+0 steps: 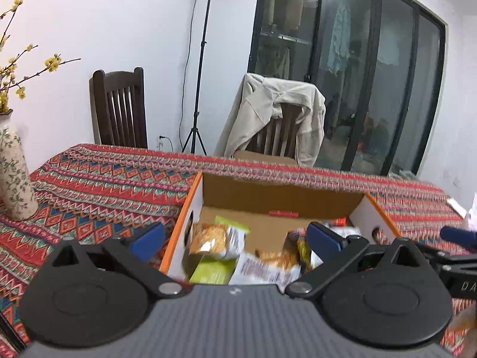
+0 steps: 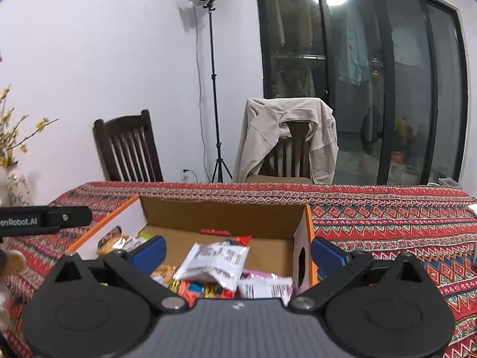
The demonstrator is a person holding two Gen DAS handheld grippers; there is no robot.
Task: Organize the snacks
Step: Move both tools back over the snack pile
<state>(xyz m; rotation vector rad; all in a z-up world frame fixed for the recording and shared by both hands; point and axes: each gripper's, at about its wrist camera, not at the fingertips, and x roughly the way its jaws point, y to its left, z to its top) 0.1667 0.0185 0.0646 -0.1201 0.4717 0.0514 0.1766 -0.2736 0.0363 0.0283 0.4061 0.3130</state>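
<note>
An open cardboard box (image 1: 179, 220) with an orange rim stands on the patterned tablecloth. It holds several snack packs: an orange-yellow packet (image 1: 208, 238), a green pack (image 1: 213, 270) and a white packet (image 1: 262, 268). My left gripper (image 1: 235, 238) hovers open over the box's left wall with nothing between its blue pads. In the right wrist view the box (image 2: 308, 232) shows a silver-white packet (image 2: 214, 264) lying on top of colourful packs. My right gripper (image 2: 238, 252) stands wide open above it, straddling the right wall, not touching it.
The table (image 1: 104, 185) has a flowered vase (image 1: 15, 173) at its left. Behind it stand a dark wooden chair (image 1: 119, 110), a chair draped with a beige jacket (image 1: 274, 119) and a light stand (image 2: 213, 89). The left gripper's arm (image 2: 44, 219) shows at the left edge.
</note>
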